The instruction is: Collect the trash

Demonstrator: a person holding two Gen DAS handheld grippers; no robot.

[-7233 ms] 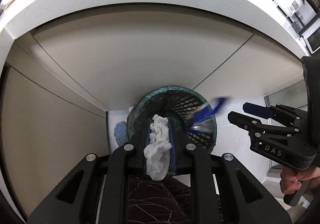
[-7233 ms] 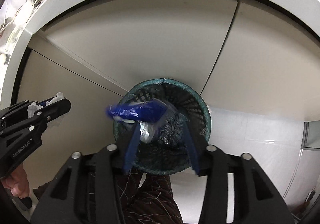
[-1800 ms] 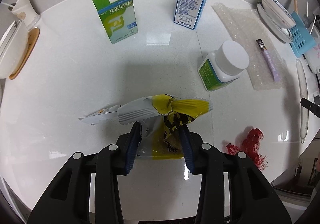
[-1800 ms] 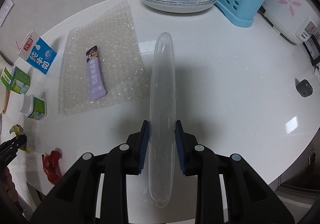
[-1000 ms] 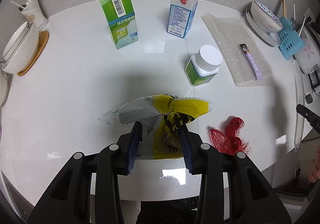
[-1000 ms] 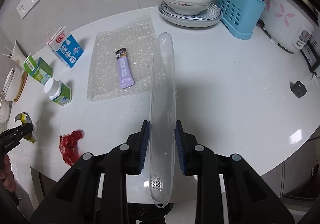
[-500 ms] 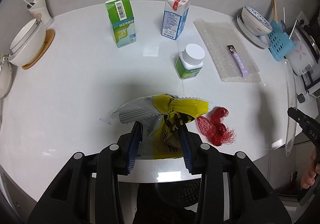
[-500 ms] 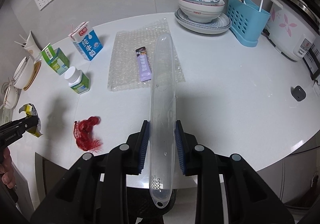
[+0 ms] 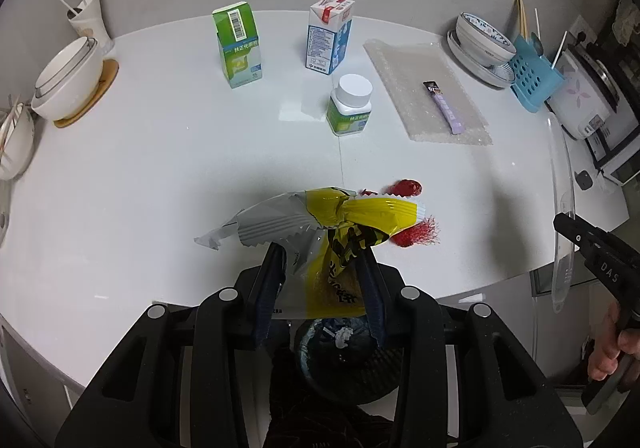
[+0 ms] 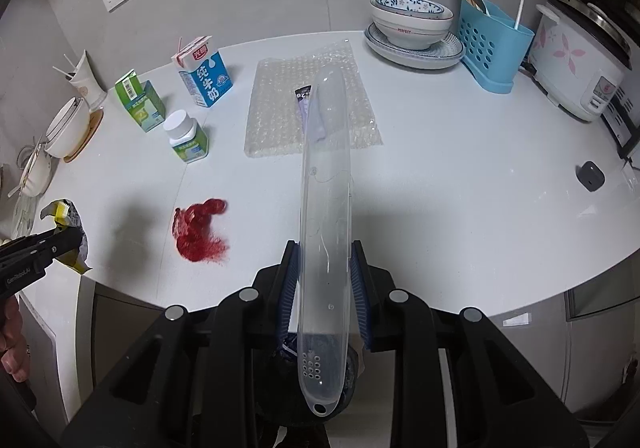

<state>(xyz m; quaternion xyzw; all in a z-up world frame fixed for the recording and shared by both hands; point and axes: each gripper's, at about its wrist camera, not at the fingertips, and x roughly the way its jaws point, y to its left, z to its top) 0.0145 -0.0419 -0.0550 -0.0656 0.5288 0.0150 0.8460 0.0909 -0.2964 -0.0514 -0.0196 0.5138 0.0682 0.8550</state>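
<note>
Here both tools are loaded and raised over the near edge of the white countertop [image 9: 160, 151], so the step in hand is, by my reading, the carry to the bin. The left gripper [image 9: 320, 272] is clenched on a crumpled yellow-and-silver snack wrapper [image 9: 320, 215], which fans out ahead of and above its fingertips; the right gripper [image 10: 325, 272] is clamped across a long clear plastic case [image 10: 326, 183] that runs well ahead of its jaws and hangs back past them toward the camera. The mesh wastebasket [image 9: 344, 364] sits directly beneath and behind the left tool's fingers, with white tissue already in it, and its dark rim shows under the tail of the case in the right wrist view. To do this well, I would bring each tool back until its load sits wholly over the basket's mouth before letting go. The wrapper is light and may cling to a pad. The long case should be tipped end-down so it does not bridge the rim. A red mesh net [image 10: 198, 230] lies just ahead of the left tool, and a purple sachet [image 9: 444, 107] on bubble wrap [image 9: 404, 67] farther ahead to its right is still to collect.
</note>
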